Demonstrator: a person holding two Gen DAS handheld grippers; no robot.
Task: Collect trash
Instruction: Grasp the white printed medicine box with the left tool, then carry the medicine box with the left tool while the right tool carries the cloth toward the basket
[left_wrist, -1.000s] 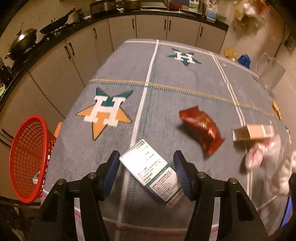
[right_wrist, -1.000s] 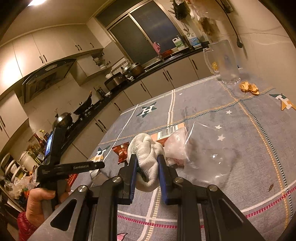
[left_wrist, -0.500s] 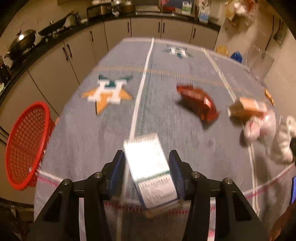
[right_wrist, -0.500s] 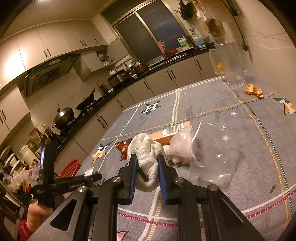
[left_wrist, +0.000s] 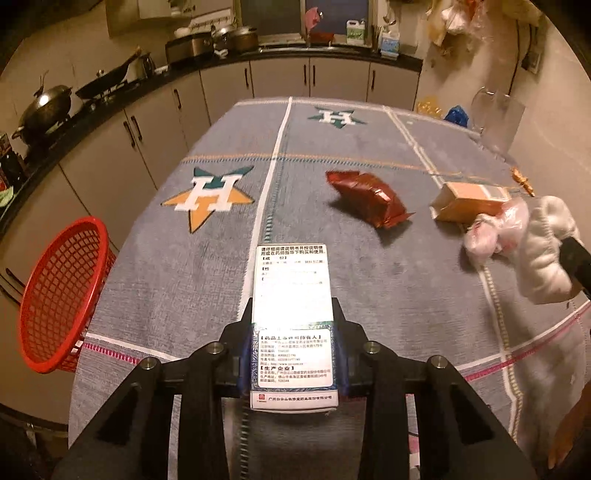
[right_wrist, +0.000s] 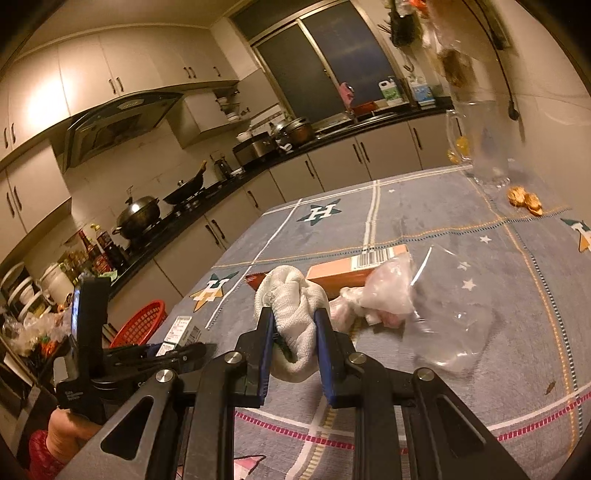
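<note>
Gripping the white medicine box (left_wrist: 291, 321), your left claw (left_wrist: 292, 325) has just been closing, and its blue pads now press the 2 long sides. The box's long axis runs straight ahead along the fingers, its far end sticking out over the grey tablecloth (left_wrist: 207, 258). The red basket (left_wrist: 61, 291) hangs off the table's left edge, so your left hand is the nearer one. Your right claw (right_wrist: 293, 328) is clamped on a white cloth (right_wrist: 295, 314).
</note>
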